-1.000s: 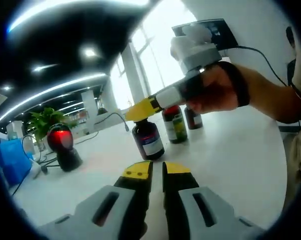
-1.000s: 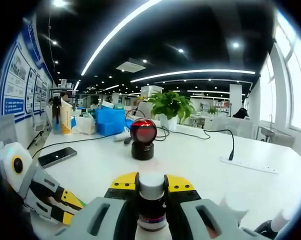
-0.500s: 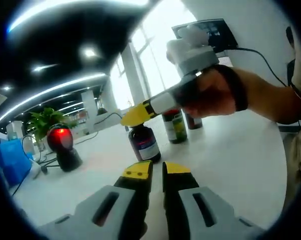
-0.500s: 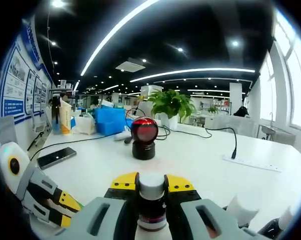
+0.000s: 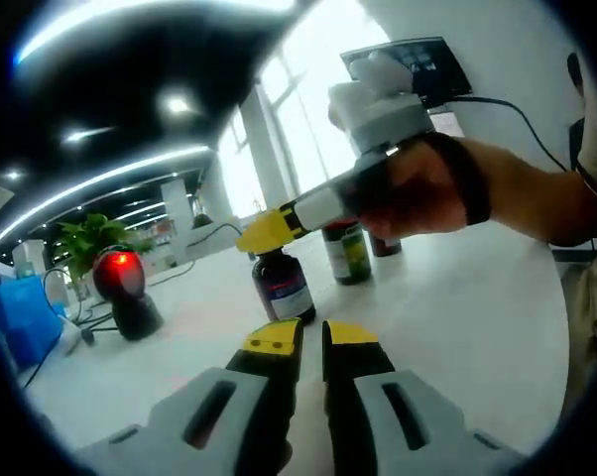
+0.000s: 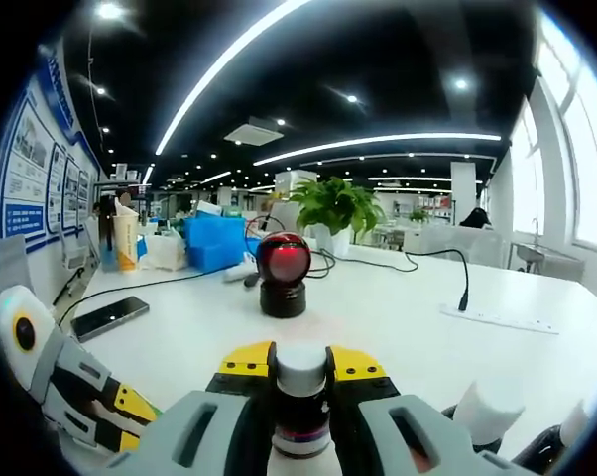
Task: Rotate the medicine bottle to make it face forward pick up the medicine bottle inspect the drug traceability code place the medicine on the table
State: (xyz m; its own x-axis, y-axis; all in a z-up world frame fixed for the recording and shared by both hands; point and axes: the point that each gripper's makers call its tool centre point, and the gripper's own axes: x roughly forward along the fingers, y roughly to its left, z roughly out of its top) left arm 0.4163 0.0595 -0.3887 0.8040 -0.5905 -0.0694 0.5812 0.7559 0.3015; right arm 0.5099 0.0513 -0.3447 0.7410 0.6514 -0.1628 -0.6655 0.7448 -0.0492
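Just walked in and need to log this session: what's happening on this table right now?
A person is working with two handheld grippers at a white table. The right gripper is shut on the neck of a brown medicine bottle, just under its white cap, facing a red-lit scanner. The left gripper waits nearby with its jaws closed and nothing held. Other bottles stand behind on the table, and a phone lies further off.

left gripper (image 5: 311,337): grey jaws, yellow tips, black inner pads
right gripper (image 6: 300,365): grey body, yellow tips
hand (image 5: 427,188): black strap across it
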